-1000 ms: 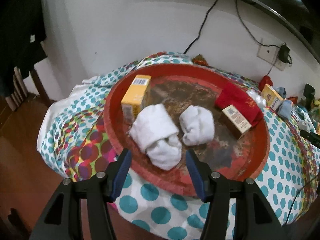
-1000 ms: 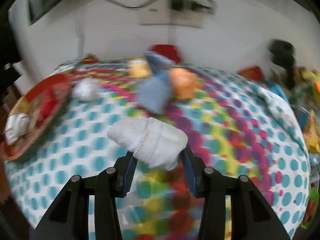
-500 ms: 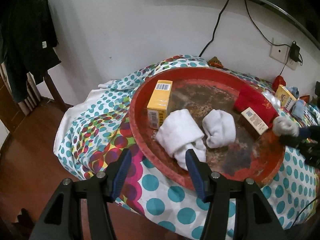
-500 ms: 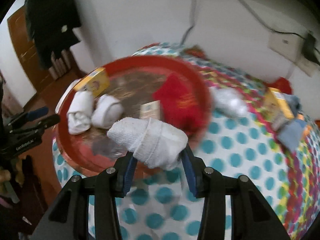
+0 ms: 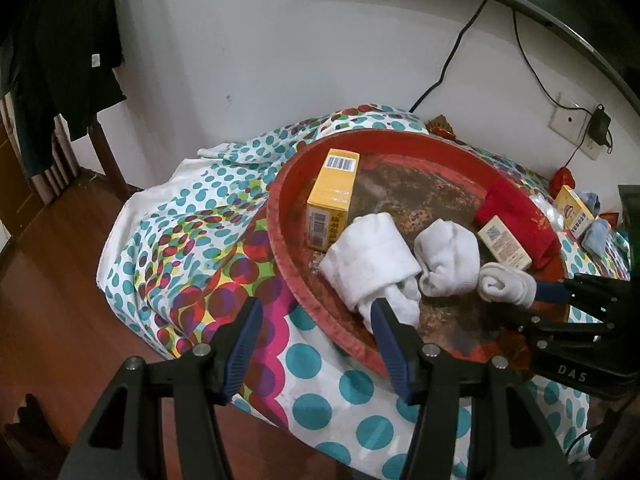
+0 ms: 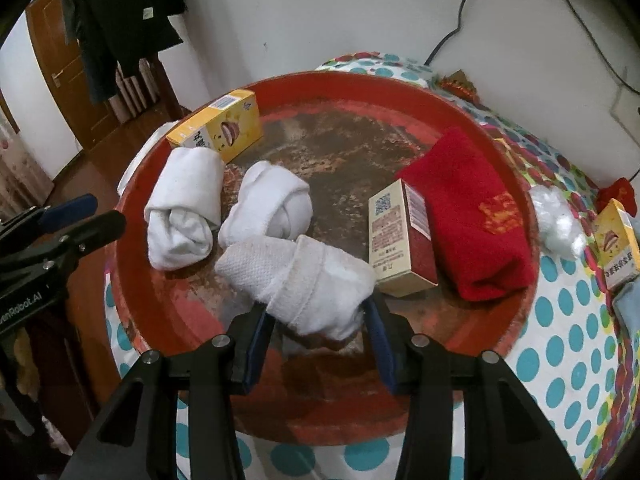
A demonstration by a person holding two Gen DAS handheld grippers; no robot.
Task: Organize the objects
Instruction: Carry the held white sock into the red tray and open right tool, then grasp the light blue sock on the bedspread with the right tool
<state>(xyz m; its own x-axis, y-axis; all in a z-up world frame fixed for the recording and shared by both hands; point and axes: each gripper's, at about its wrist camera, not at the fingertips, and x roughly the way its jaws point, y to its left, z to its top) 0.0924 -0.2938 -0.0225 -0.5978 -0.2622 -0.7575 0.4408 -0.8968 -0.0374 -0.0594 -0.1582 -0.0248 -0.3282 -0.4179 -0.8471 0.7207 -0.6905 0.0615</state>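
A round red tray [image 6: 360,80] lies on the dotted tablecloth. In it are two rolled white socks [image 6: 180,208] [image 6: 268,204], a yellow box [image 6: 224,124], a small beige box [image 6: 394,236] and a folded red sock [image 6: 472,216]. My right gripper [image 6: 318,312] grips a third rolled white sock [image 6: 296,276] low over the tray's near part. Its jaws are opening, with both pads touching the sock. In the left wrist view this sock [image 5: 506,282] comes in from the right. My left gripper [image 5: 316,306] is open and empty at the tray's near rim [image 5: 280,216].
Right of the tray on the cloth lie a clear plastic wad [image 6: 558,220], another yellow box [image 6: 614,240] and a blue sock [image 6: 628,304]. The wall with cables is just behind. A chair hung with dark clothes [image 5: 60,60] stands left of the table's edge.
My right gripper carried the white sock leftward from over the bare tablecloth to low over the tray, beside the other two white socks. My left gripper stayed almost where it was.
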